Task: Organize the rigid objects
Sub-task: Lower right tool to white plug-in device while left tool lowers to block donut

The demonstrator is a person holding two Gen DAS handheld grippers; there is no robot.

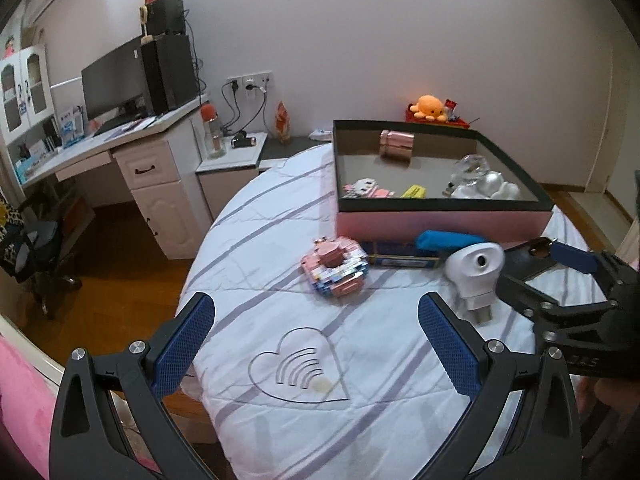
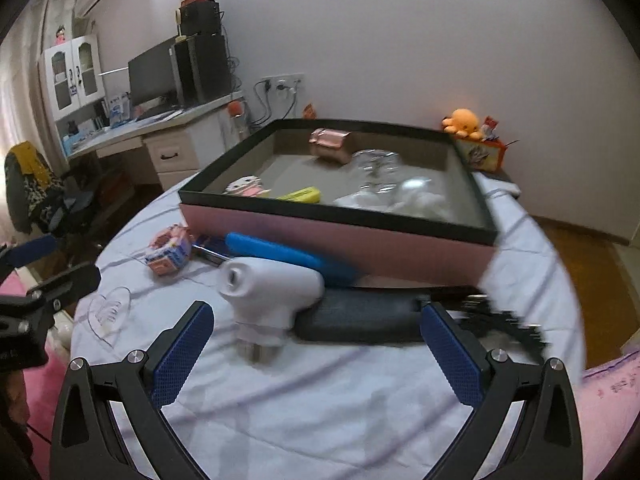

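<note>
Both of your tools are released, jaws spread wide with nothing between them. The right tool [image 2: 316,344] is the one to use: the white plug-in device [image 2: 266,292] stands just ahead of it, slightly toward its left finger, upright on its metal prongs with the rounded head on top. Take the pink tray [image 2: 340,244] as your landmark. The device sits on the striped bedsheet [image 2: 320,392] just in front of the tray's near wall, touching a dark case [image 2: 360,320] that lies lengthwise along that wall, with a blue roll [image 2: 288,252] between them and the tray. From the left tool [image 1: 316,344] the device [image 1: 474,276] lies off to the right, beyond its right finger, so that hand is worse placed. Its own nearer candidate is the pink block model [image 1: 335,268], straight ahead and near the tray's left corner. Judging by the device's upright axis, you would close across the narrow neck below its head.
</note>
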